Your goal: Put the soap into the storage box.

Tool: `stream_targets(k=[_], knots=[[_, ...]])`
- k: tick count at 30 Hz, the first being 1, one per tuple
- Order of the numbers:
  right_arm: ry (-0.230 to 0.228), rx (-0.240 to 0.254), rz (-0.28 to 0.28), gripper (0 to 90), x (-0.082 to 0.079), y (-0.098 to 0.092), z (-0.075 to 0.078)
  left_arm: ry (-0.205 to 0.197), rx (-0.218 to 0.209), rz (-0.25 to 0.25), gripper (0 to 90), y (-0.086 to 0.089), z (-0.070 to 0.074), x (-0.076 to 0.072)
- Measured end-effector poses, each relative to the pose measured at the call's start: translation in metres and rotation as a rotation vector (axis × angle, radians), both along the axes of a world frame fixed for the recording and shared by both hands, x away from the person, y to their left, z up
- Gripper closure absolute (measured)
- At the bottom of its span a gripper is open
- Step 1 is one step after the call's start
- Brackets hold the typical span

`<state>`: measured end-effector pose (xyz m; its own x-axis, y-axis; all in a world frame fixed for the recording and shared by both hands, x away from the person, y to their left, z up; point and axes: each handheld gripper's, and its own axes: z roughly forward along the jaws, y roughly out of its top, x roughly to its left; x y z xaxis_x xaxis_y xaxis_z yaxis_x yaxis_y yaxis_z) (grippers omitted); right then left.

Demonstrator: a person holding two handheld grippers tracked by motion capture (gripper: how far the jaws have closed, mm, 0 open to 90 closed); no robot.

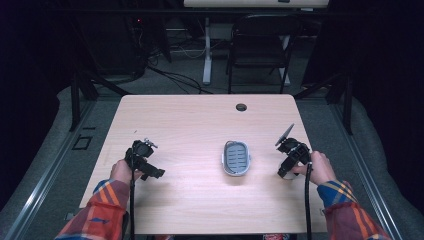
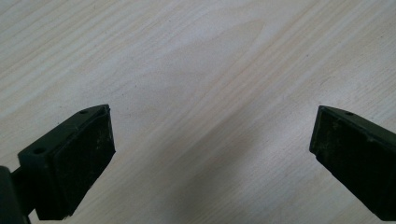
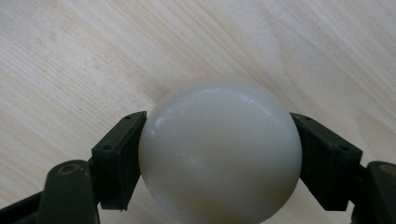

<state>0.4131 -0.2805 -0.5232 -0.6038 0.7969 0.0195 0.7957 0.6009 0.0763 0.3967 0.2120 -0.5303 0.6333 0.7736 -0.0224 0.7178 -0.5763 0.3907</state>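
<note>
At the near right of the wooden surface (image 1: 200, 125), the right hand-held gripper (image 3: 219, 154) pinched a smooth white rounded piece, soap-like (image 3: 219, 158), 1 black jaw pressed against each side of it. In the high view that gripper (image 1: 288, 165) sat close to the right edge, held by a hand in a plaid sleeve (image 1: 345, 210), with the pale piece (image 1: 285, 172) showing just below its body. The piece was close over the surface; contact with the wood could not be told.

A grey oval dish with a ribbed insert (image 1: 236, 158) lay on the surface left of the right hand-held gripper, apart from it, roughly mid-table toward the near side.

At the near left, the left hand-held gripper (image 1: 145, 161) was well apart from the dish. In its own view its 2 jaws stood spread wide, with bare wood grain between them.

Beyond the far edge of the surface stood a dark folding chair (image 1: 260, 45).
</note>
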Motion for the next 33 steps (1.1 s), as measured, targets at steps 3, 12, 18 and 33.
stream_targets(k=[3, 12, 18, 33], knots=[[0.025, -0.028, 0.032, 23.7, 0.005, 0.002, 0.004, -0.002, -0.002, 0.001, 0.0, 0.0, 0.0, 0.0], [0.016, -0.032, 0.044, 23.8, 0.008, 0.01, 0.007, -0.002, -0.001, 0.002, 0.0, 0.001, 0.0, -0.001], [-0.005, -0.004, 0.036, 23.8, 0.008, 0.015, 0.01, 0.002, 0.001, -0.003, 0.0, 0.001, 0.0, 0.0], [-0.01, 0.009, 0.091, 23.8, 0.013, 0.039, 0.02, 0.013, -0.002, -0.004, 0.0, 0.0, -0.001, 0.002]])
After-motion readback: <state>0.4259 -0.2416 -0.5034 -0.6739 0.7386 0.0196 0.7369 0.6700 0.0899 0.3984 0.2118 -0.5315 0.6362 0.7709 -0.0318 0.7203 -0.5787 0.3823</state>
